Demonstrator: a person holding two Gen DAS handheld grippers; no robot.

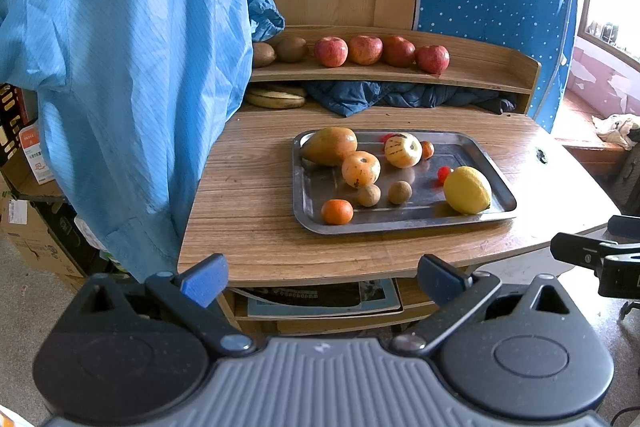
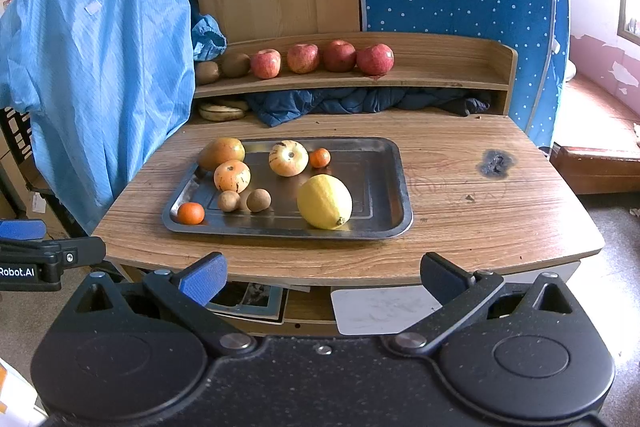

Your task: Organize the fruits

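A metal tray (image 1: 496, 167) (image 2: 392, 167) lies on the wooden table (image 1: 248, 219) (image 2: 480, 211). It holds a lemon (image 1: 467, 189) (image 2: 324, 201), a mango (image 1: 330, 145) (image 2: 221, 152), two pale striped round fruits (image 1: 403, 150) (image 2: 288, 157), two tangerines (image 1: 337, 211) (image 2: 191, 213), two brown longans (image 1: 368, 195) (image 2: 258, 199) and small red fruits (image 1: 443, 175). Several apples (image 1: 364, 49) (image 2: 303, 58) and two kiwis (image 1: 291, 49) (image 2: 235, 64) line the upper shelf (image 1: 480, 71) (image 2: 440, 75). My left gripper (image 1: 322, 275) and right gripper (image 2: 324, 273) hang open before the table's near edge, both holding nothing.
A blue coat (image 1: 120, 67) (image 2: 92, 67) hangs at the left over the table's corner. Bananas (image 1: 276, 98) (image 2: 222, 111) and dark blue cloth (image 1: 400, 95) (image 2: 340, 103) lie under the shelf. A burn mark (image 2: 496, 163) is on the table's right. Boxes (image 1: 36, 227) stand on the floor at left.
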